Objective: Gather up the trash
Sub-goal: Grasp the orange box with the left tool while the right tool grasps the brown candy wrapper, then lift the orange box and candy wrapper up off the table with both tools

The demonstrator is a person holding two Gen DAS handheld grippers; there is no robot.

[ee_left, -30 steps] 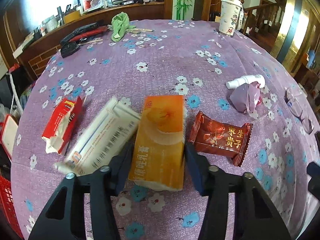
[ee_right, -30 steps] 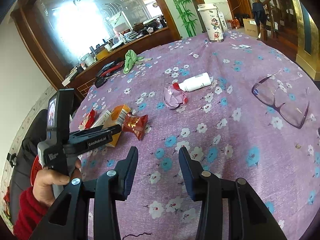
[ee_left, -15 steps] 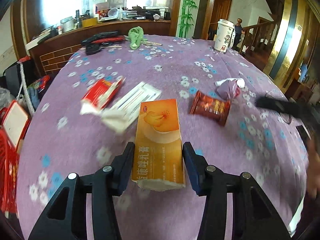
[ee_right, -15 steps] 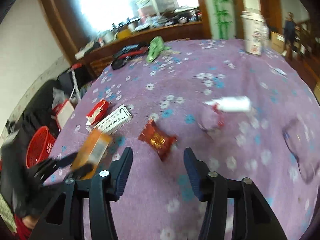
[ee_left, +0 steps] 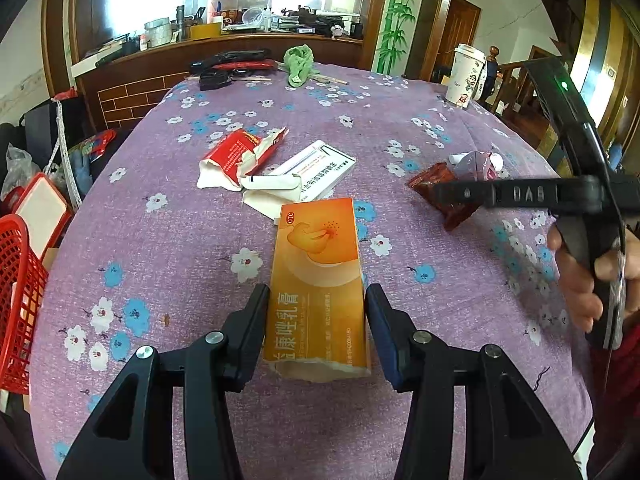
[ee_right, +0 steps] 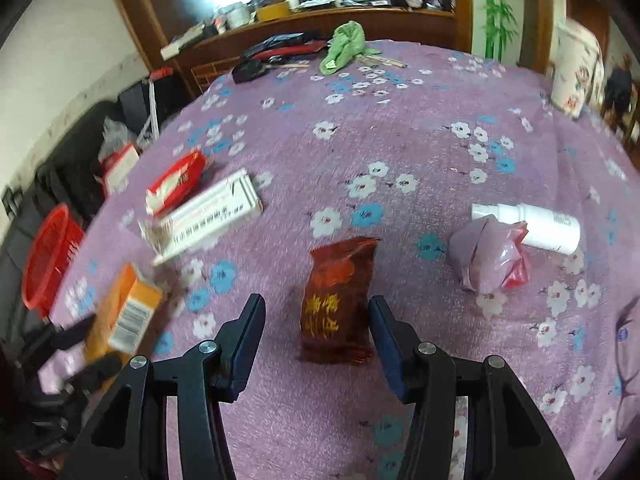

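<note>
My left gripper (ee_left: pixel 316 324) is shut on an orange medicine box (ee_left: pixel 318 280) and holds it above the purple flowered table (ee_left: pixel 160 232). The box also shows in the right wrist view (ee_right: pixel 124 312). My right gripper (ee_right: pixel 316 340) is open, with a dark red snack wrapper (ee_right: pixel 338 300) lying between its fingers on the table. The wrapper also shows in the left wrist view (ee_left: pixel 436 184), partly behind the right gripper. A torn red and white packet (ee_left: pixel 236 156) and a white box (ee_left: pixel 304 176) lie on the table beyond.
A crumpled pink wrapper (ee_right: pixel 488 256) and a white bottle (ee_right: pixel 536 226) lie to the right. A red basket (ee_right: pixel 48 256) stands off the table's left side. A paper cup (ee_left: pixel 464 76), a green cloth (ee_left: pixel 298 62) and glasses (ee_right: pixel 628 364) are further out.
My left gripper has lifted the orange box off the table and pulled it back. My right gripper has moved left and down to straddle the red wrapper.
</note>
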